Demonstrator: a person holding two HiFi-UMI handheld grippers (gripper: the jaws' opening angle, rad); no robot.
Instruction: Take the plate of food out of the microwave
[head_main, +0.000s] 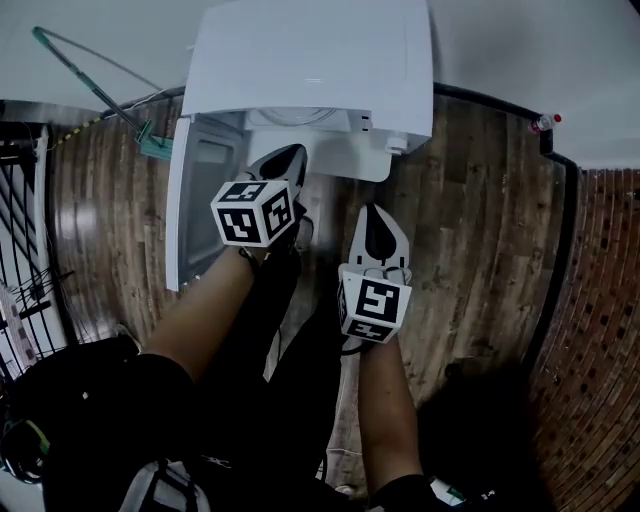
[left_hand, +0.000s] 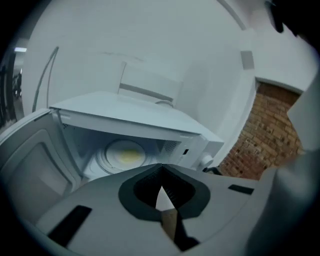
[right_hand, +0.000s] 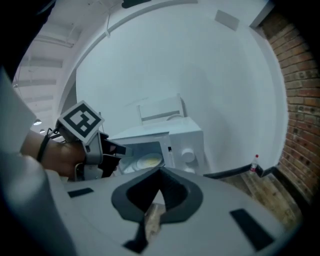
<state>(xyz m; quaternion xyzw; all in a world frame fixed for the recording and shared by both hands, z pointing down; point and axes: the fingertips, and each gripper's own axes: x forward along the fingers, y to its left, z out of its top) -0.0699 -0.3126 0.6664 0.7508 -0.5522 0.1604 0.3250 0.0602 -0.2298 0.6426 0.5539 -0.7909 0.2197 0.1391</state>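
Note:
The white microwave (head_main: 310, 70) stands with its door (head_main: 200, 200) swung open to the left. Inside it a white plate (left_hand: 125, 155) with yellow food rests on the turntable; the plate (right_hand: 147, 161) also shows in the right gripper view. My left gripper (head_main: 288, 158) is just in front of the opening, shut with nothing between its jaws (left_hand: 161, 169). The right gripper (head_main: 377, 212) hangs further back and to the right, below the control panel, also shut and empty (right_hand: 160, 172). From the right gripper view the left gripper (right_hand: 107, 150) points toward the cavity.
A small bottle (head_main: 545, 122) stands by the wall at the right. A brick wall (head_main: 600, 330) borders the wooden floor (head_main: 480, 230) on the right. A green-handled tool (head_main: 90, 85) lies left of the microwave, and a black rack (head_main: 20, 250) fills the far left.

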